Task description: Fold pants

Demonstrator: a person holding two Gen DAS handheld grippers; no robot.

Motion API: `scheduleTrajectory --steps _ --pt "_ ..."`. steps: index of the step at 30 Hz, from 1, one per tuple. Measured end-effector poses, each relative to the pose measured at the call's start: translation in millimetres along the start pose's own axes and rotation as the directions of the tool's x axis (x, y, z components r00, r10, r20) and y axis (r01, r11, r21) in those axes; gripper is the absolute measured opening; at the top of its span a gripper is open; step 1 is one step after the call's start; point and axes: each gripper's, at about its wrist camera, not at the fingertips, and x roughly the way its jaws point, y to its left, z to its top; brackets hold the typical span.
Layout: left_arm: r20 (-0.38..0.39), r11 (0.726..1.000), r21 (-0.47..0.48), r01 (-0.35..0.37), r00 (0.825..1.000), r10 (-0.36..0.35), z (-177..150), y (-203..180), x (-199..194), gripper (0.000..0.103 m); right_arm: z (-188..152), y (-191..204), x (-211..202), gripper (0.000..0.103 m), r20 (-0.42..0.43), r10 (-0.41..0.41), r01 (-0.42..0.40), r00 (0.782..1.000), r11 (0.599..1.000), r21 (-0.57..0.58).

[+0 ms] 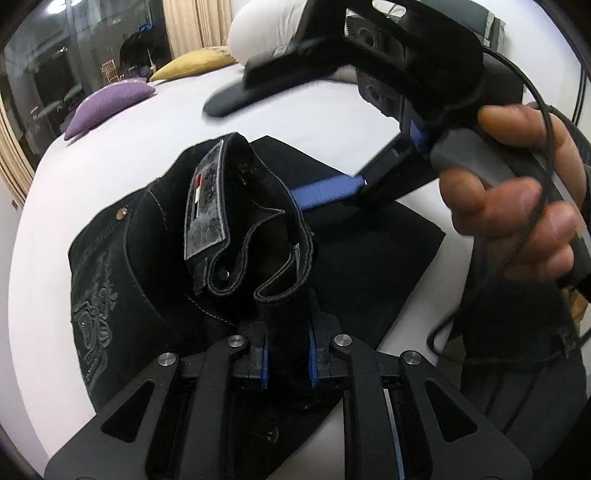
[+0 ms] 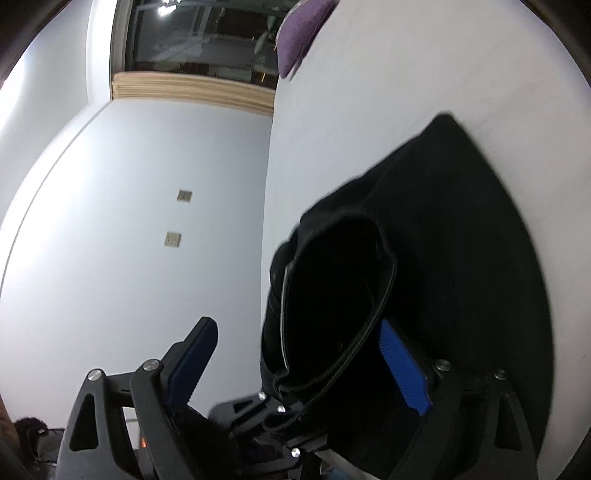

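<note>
Black pants (image 1: 155, 258) with a grey label and embroidered pocket lie on a white bed (image 1: 110, 155), the waistband lifted and curled. My left gripper (image 1: 288, 339) is shut on a fold of the waistband (image 1: 280, 291). My right gripper (image 2: 295, 354) is open, its jaws wide apart, with the raised waistband (image 2: 340, 295) between its blue pads (image 2: 402, 365). In the left wrist view the right gripper (image 1: 295, 147) reaches in from the right, one blue finger (image 1: 325, 192) against the waistband, held by a hand (image 1: 517, 192).
A purple cushion (image 1: 107, 105), a yellow cushion (image 1: 195, 62) and a white pillow (image 1: 262, 29) lie at the far end of the bed. A dark window (image 1: 74, 55) and curtains stand behind. A white wall (image 2: 129, 221) is beside the bed edge.
</note>
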Motion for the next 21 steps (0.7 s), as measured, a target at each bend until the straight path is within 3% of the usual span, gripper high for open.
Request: scheduleTrajectory --steps 3,8,10,13,15,21 --pt "0.001 0.997 0.062 -0.041 0.999 0.041 9 -23 6 0.013 -6 1 12 0.091 -0.064 -0.082 0.08 0.995 0.996 -0.034" --pt "0.009 0.983 0.152 -0.098 0.995 0.098 0 -49 5 0.013 -5 12 32 0.084 -0.093 -0.12 0.113 0.988 0.99 -0.078" --pt "0.016 0.975 0.187 -0.121 0.993 0.12 -1 -58 4 0.013 -2 14 38 0.06 -0.098 -0.184 0.174 0.978 0.979 -0.104" --pt "0.025 0.961 0.235 -0.147 0.989 0.145 -4 -75 6 0.013 1 7 38 0.036 -0.111 -0.264 0.254 0.958 0.962 -0.097" --pt "0.028 0.955 0.254 -0.152 0.988 0.15 -4 -83 6 0.014 5 3 32 0.026 -0.101 -0.291 0.281 0.951 0.954 -0.104" --pt "0.032 0.95 0.277 -0.145 0.989 0.142 -1 -104 2 0.014 6 6 28 0.018 -0.056 -0.332 0.32 0.942 0.934 -0.159"
